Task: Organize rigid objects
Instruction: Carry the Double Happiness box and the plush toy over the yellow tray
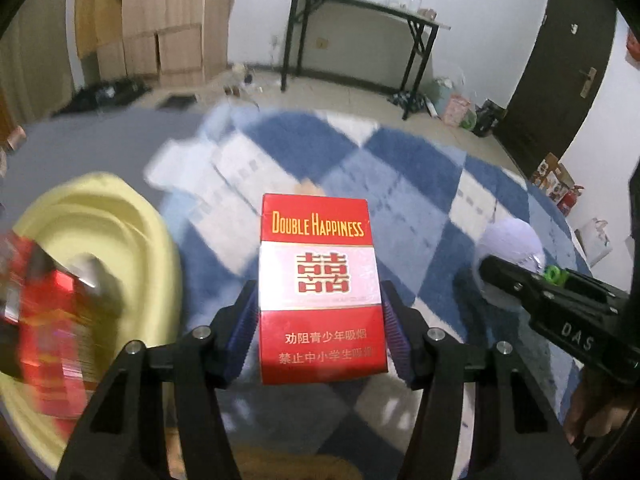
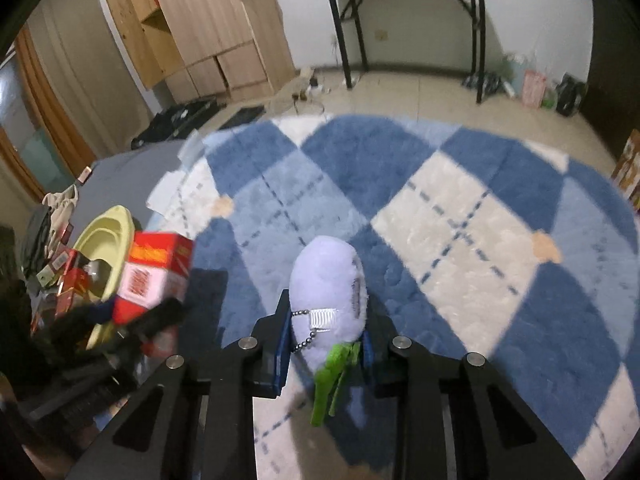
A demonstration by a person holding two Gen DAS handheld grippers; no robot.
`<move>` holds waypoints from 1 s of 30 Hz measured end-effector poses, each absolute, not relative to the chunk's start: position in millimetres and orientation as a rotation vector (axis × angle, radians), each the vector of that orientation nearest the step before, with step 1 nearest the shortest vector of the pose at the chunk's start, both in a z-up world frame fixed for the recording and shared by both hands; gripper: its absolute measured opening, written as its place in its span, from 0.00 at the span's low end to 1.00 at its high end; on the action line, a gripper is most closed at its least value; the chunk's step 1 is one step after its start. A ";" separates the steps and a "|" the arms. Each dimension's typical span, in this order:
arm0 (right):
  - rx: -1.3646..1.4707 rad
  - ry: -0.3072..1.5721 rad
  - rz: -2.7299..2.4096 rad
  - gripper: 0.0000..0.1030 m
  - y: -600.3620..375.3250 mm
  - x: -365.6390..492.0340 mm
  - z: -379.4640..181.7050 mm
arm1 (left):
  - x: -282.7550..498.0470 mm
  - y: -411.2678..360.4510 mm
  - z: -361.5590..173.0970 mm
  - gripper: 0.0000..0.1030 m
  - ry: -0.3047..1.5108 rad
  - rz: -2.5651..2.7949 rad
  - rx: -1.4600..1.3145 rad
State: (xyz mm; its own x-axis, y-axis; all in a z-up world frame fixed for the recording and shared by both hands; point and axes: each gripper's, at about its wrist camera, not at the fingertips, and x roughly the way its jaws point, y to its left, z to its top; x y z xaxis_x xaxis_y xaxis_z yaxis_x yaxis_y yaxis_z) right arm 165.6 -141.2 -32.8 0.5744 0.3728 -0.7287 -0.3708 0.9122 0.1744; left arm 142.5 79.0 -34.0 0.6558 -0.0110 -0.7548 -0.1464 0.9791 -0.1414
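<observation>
Cigarette pack (image 1: 320, 288) (clamped), plush (image 2: 328, 300)

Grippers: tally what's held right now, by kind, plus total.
Rigid red-and-white cardboard cigarette pack, in left gripper: 1
Soft lavender plush toy with green leaves, in right gripper: 1
Total: 2

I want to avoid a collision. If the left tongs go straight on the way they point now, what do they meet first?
Most likely the blue and white rug. The left tongs point down over it, holding a red box; nothing else shows ahead, though depth is unclear.
</observation>
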 end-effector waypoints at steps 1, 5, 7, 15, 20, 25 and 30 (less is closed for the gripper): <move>-0.001 0.834 0.426 0.27 -142.9 157.1 -24.7 | 136.5 80.8 -20.5 0.58 0.833 0.089 -0.174; 0.033 0.752 0.434 0.27 -145.1 117.7 14.5 | 114.8 91.0 26.6 0.58 0.769 0.096 -0.180; 0.017 0.741 0.436 0.27 -143.0 103.7 27.2 | 103.1 96.3 46.9 0.58 0.740 0.096 -0.193; -0.054 0.728 0.514 0.27 -98.9 59.9 67.4 | 75.2 162.2 74.7 0.58 0.728 0.142 -0.249; -0.074 0.741 0.607 0.27 -42.6 57.2 70.4 | 63.0 237.7 72.1 0.58 0.761 0.224 -0.219; -0.069 0.765 0.673 0.27 3.2 66.0 64.1 | 52.8 296.3 69.1 0.58 0.764 0.273 -0.283; -0.119 0.802 0.700 0.27 41.7 88.9 53.2 | 62.0 307.0 52.5 0.58 0.789 0.243 -0.311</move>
State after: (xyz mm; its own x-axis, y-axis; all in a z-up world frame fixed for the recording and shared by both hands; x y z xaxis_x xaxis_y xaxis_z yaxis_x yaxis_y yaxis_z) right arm 88.9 41.7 53.2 0.4855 0.5307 -0.6947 -0.6172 0.7709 0.1575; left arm 62.0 307.0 52.5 0.6806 0.0978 -0.7261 -0.3276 0.9271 -0.1822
